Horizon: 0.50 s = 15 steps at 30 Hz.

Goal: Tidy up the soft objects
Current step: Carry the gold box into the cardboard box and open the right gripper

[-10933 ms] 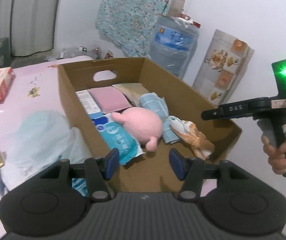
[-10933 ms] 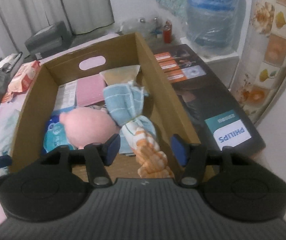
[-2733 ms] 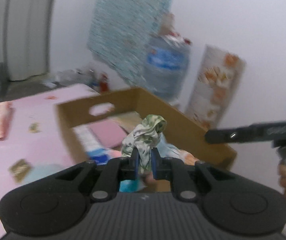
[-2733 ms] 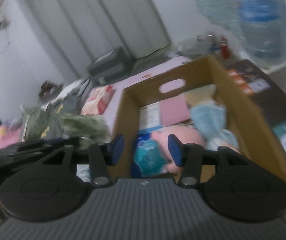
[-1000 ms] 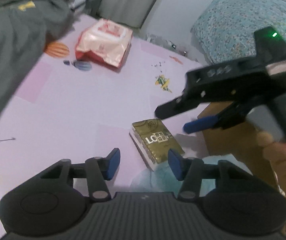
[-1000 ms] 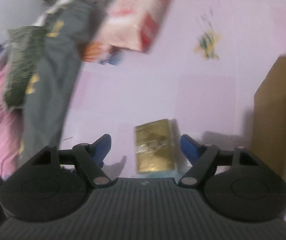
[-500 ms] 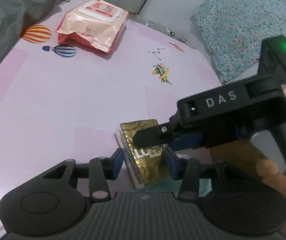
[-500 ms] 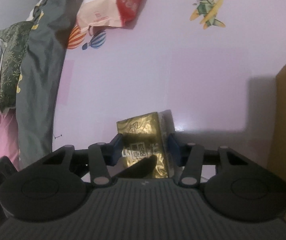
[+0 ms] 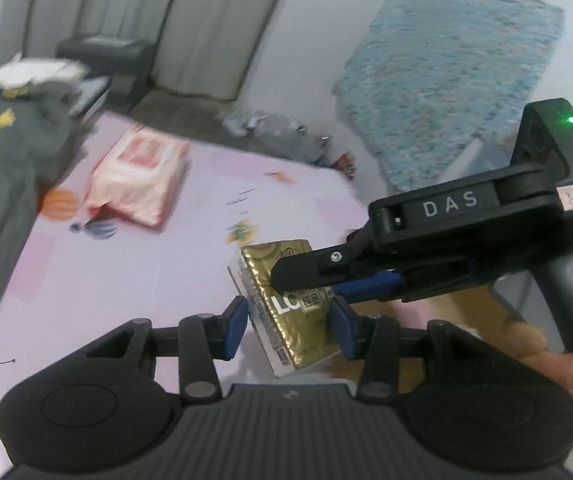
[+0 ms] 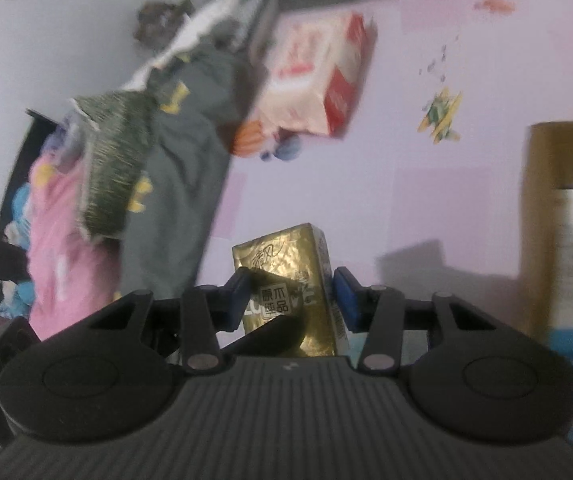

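Note:
A gold tissue pack is held up off the pink bed sheet. My left gripper is shut on its near end. My right gripper is shut on the same pack, and in the left wrist view its body reaches in from the right across the pack's top. The cardboard box shows at the right edge of the right wrist view.
A pink-and-red wipes pack lies on the sheet further back; it also shows in the right wrist view. A grey garment and pink bedding pile up on the left. A blue patterned cloth hangs on the wall.
Both grippers closed on the gold tissue pack and lifted it off the sheet. The views tilted up, showing more of the room and the wipes pack.

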Each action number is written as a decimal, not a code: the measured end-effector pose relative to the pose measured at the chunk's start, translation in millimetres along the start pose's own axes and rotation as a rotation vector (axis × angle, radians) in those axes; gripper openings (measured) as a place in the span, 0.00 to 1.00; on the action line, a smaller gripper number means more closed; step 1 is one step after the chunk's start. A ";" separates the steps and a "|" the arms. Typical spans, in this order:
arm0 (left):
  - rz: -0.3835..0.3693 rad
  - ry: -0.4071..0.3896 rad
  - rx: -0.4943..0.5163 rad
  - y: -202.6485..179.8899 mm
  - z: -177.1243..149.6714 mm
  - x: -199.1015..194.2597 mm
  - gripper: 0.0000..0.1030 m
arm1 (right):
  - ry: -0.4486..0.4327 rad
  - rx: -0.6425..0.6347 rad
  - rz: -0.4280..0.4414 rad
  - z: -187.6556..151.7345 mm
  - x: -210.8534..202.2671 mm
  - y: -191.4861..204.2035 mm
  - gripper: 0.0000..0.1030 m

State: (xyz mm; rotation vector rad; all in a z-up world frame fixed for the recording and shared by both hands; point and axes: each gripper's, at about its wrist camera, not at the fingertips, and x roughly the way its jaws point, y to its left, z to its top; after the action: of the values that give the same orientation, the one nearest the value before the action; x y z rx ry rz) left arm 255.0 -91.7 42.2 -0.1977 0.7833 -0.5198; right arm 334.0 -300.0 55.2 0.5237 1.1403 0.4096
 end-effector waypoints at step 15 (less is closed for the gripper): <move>-0.273 0.205 0.261 -205.4 -81.4 31.2 0.44 | -0.224 0.268 -0.132 -159.6 -204.9 -132.7 0.45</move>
State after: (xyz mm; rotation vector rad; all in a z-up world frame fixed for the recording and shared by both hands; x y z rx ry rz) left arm 138.8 -282.1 39.4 -0.0077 0.8841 -0.9052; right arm 116.3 -492.5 78.8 0.7052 1.0108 0.0797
